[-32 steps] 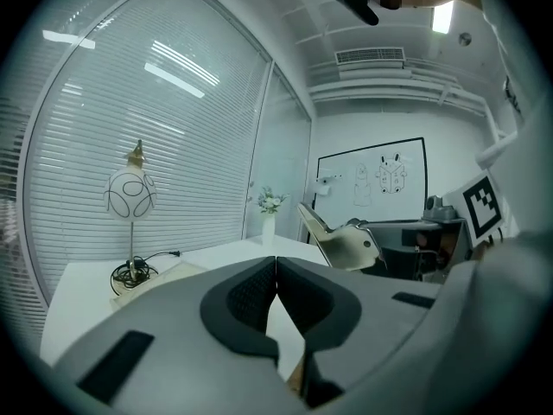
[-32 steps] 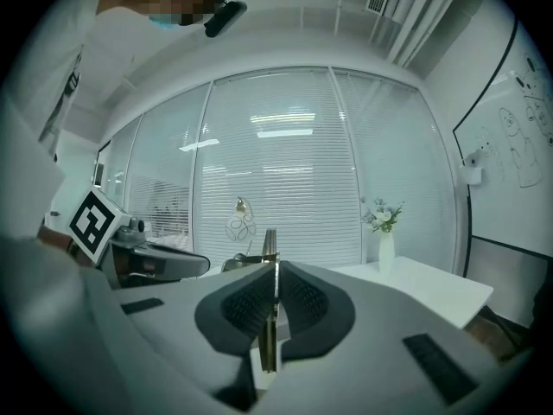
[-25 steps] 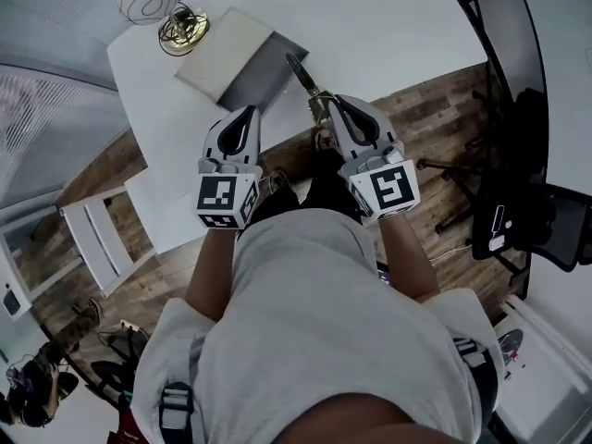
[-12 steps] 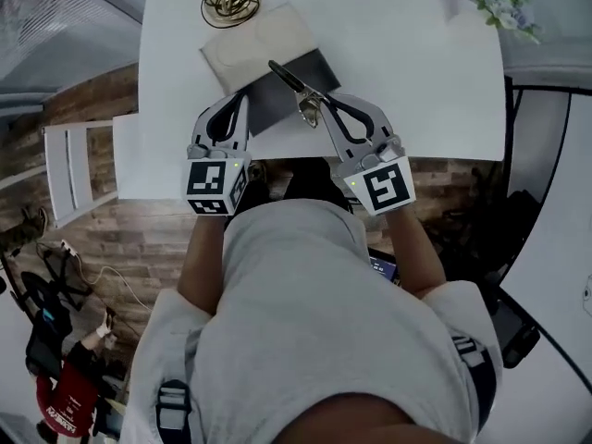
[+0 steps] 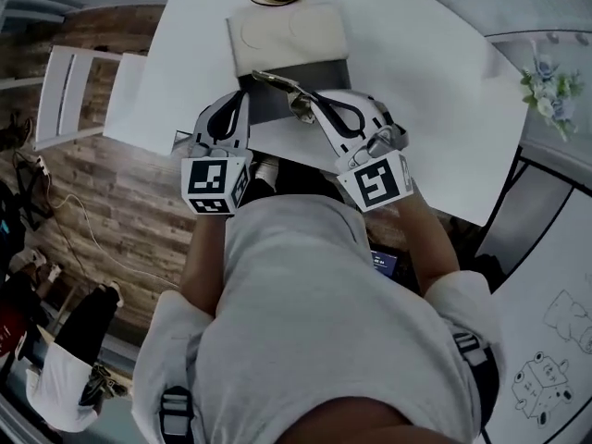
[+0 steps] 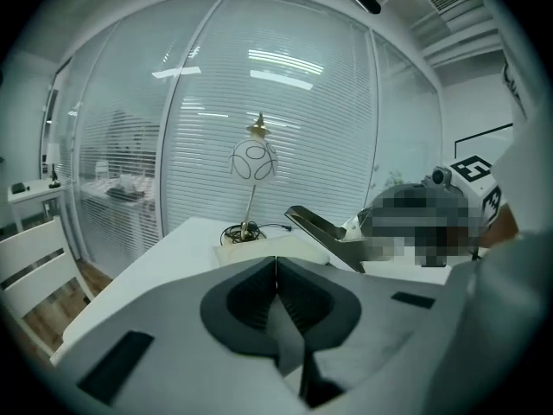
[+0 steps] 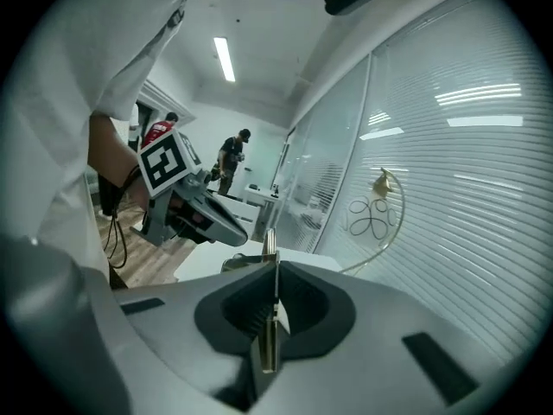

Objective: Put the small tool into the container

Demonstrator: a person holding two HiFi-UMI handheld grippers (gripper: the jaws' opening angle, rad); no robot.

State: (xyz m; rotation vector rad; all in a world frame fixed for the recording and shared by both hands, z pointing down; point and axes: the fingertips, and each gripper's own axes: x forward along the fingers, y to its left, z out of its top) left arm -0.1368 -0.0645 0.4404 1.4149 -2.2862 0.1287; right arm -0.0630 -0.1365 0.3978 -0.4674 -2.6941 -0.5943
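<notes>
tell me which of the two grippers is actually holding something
The right gripper: a thin metal tool is pinched between its shut jaws. The left gripper is shut too, but with nothing between its jaws.

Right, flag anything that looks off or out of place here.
Nothing stands out: the right hand-held gripper holds the small tool near the container, the left hand-held gripper is shut and empty, nothing looks spilled or damaged.

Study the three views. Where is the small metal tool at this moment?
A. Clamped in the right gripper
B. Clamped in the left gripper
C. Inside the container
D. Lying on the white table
A: the right gripper is shut on the small tool, which sticks out toward the container, while the left gripper is shut on nothing.
</notes>
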